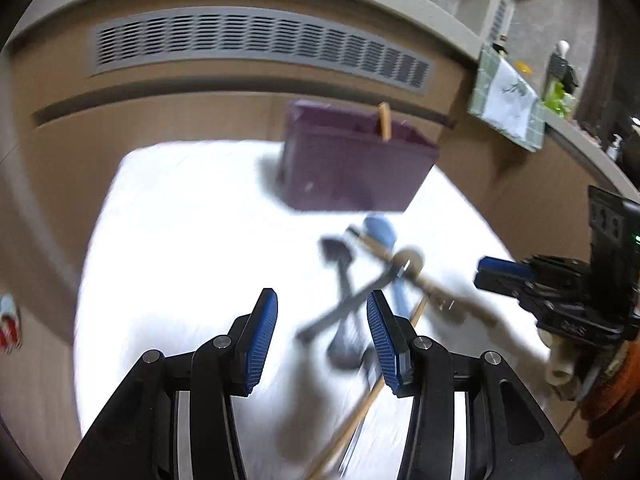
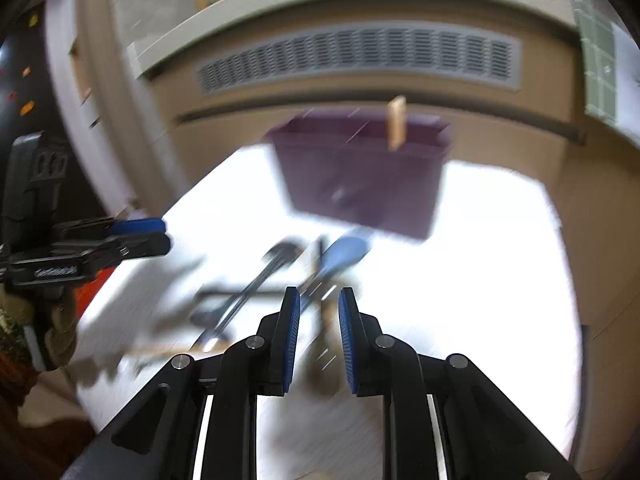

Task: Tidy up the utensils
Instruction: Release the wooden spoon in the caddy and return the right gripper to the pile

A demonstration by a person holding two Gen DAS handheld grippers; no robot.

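Observation:
A purple bin stands at the far side of the white table, with one wooden handle sticking up from it. It also shows in the right wrist view. A blurred pile of utensils lies in front of it: a blue spoon, a dark spatula, a wooden spoon and a chopstick. My left gripper is open above the pile's near end. My right gripper is open over the pile, holding nothing; it also appears in the left wrist view.
A wooden counter with a grey vent grille rises behind the table. A tiled cloth hangs at the right. The left gripper appears at the left in the right wrist view.

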